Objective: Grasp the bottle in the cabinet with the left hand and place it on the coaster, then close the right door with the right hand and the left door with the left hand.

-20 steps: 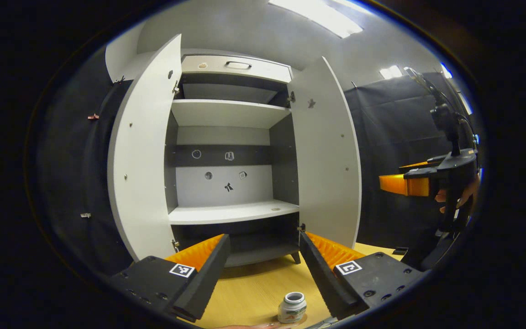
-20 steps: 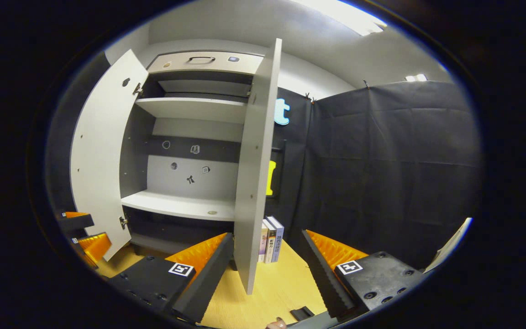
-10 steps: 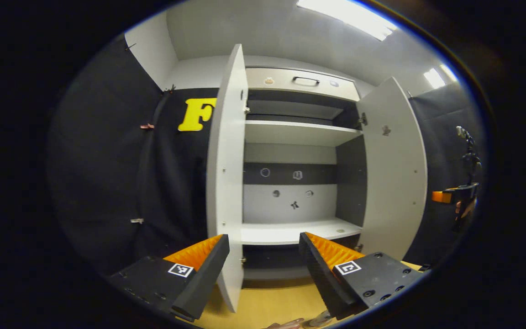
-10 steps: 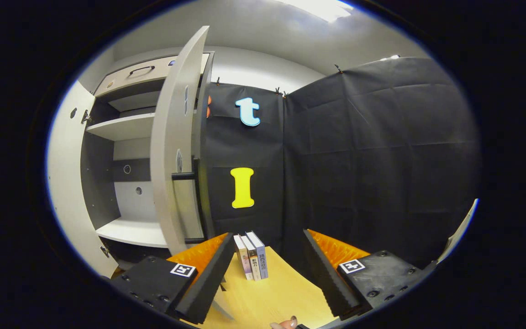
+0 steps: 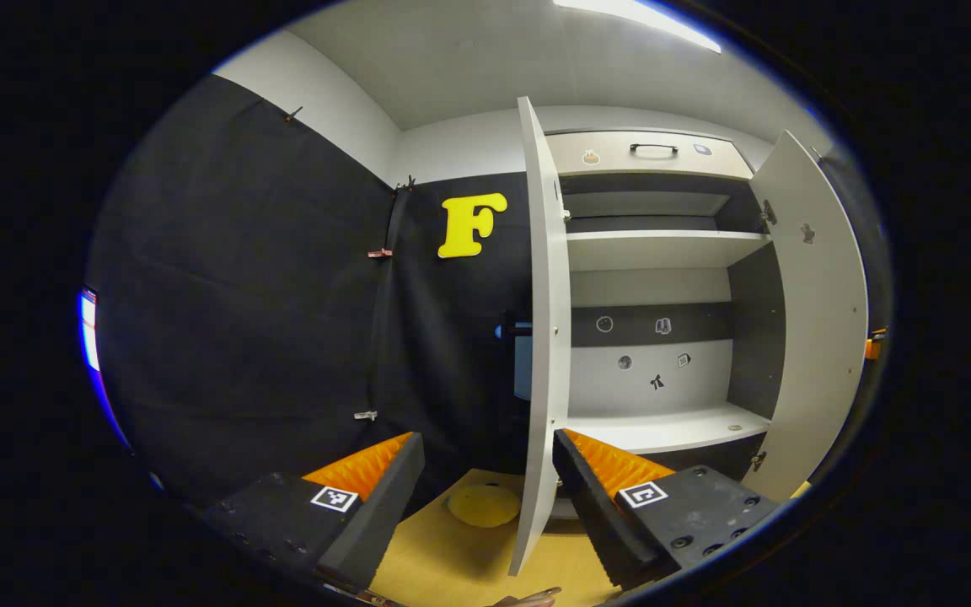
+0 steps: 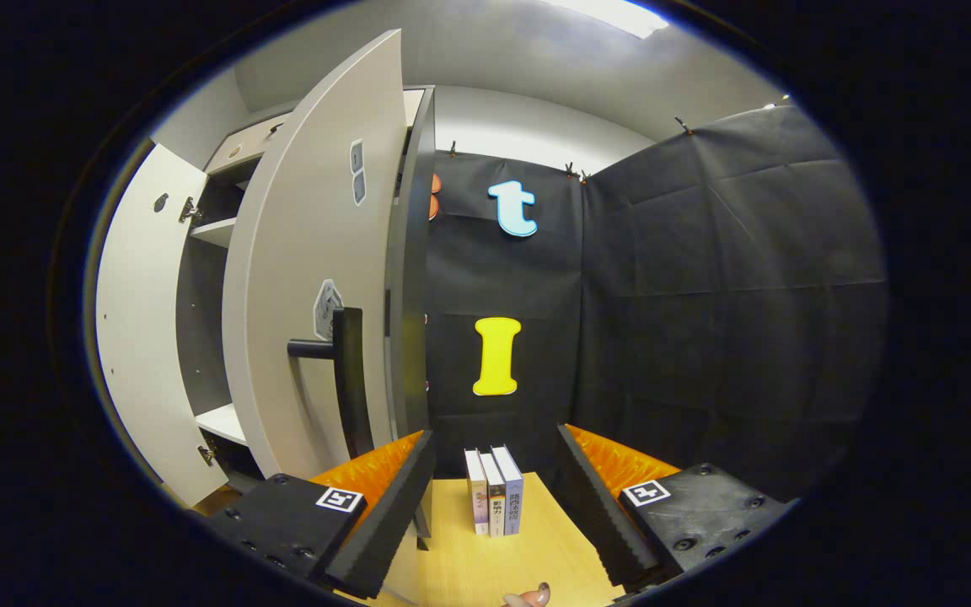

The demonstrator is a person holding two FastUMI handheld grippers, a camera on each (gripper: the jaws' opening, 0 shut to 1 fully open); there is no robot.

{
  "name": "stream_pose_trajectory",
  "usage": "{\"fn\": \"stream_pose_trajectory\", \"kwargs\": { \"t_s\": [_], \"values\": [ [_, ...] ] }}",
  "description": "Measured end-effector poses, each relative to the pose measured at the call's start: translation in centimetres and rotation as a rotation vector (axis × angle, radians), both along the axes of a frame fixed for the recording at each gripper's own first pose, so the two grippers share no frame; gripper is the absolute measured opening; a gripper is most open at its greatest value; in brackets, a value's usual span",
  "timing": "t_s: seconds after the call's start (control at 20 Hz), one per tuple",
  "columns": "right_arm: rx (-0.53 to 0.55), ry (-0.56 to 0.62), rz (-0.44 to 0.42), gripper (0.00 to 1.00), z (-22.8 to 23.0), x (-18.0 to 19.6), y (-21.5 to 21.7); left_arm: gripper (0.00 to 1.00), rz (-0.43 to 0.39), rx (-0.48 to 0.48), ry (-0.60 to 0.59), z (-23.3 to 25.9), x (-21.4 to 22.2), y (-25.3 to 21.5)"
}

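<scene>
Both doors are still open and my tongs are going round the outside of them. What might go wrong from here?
1. The right door's black handle stands just left of the open right tongs; a push could catch a finger on it.
2. The left door's edge rises between the open left tongs' fingers; swinging sideways may jam it.
3. Three books stand on the table ahead of the right tongs and could be knocked over.

Around me hang black cloth walls point(image 6: 721, 295) under a grey ceiling with a bright strip light point(image 5: 637, 13); below lies the pale wooden surface point(image 6: 528, 548).
</scene>
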State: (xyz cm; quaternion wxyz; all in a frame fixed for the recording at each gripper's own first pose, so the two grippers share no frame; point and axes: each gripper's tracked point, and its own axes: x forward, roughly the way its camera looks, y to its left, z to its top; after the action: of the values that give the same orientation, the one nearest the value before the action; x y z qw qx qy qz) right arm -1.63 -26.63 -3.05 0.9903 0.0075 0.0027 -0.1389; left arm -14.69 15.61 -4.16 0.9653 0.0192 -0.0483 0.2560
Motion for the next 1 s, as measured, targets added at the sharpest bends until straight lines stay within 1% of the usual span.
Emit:
{"fn": "stream_pose_trajectory", "kwargs": {
  "t_s": [0.1,0.15,0.25,0.35,0.5,0.55,0.65,0.7,0.75,0.85,1.0],
  "values": [
    [-0.04,-0.005,0.009,0.95,0.4,0.1,1.1,0.96,0.022,-0.006,0.014,-0.4,-0.3,0.7],
    [-0.046,-0.005,0.028,0.96,0.4,0.2,2.1,0.96,0.026,-0.012,0.016,-0.5,-0.3,0.9],
    [-0.023,-0.002,0.077,0.96,0.3,0.6,4.8,0.96,0.026,-0.022,0.019,-0.7,0.0,1.8],
    [0.0,0.002,0.121,0.95,0.0,1.2,7.4,0.96,0.033,-0.005,0.029,-0.8,0.3,3.0],
    [-0.001,0.0,0.171,0.94,-0.1,2.6,10.9,0.96,0.017,0.011,0.034,-0.5,1.3,4.4],
    [-0.011,0.018,0.203,0.94,-0.5,2.8,12.4,0.96,0.011,0.011,0.036,-0.6,1.1,4.3],
    [-0.045,0.046,0.306,0.94,-1.1,2.2,16.0,0.96,0.001,0.014,0.043,-0.4,1.8,5.2],
    [-0.071,0.056,0.324,0.94,-1.6,1.6,17.0,0.96,-0.005,0.017,0.038,-0.2,2.4,5.9],
    [-0.108,0.072,0.319,0.97,-2.0,1.1,17.2,0.96,-0.016,0.018,0.03,0.1,3.2,7.2],
    [-0.148,0.101,0.276,0.98,-2.8,0.1,16.8,0.96,-0.038,0.016,0.022,0.4,5.0,8.6],
    [-0.083,0.098,0.234,0.97,-2.9,-1.2,17.1,0.96,-0.076,0.013,0.019,0.7,7.5,9.6]
  ]
}}
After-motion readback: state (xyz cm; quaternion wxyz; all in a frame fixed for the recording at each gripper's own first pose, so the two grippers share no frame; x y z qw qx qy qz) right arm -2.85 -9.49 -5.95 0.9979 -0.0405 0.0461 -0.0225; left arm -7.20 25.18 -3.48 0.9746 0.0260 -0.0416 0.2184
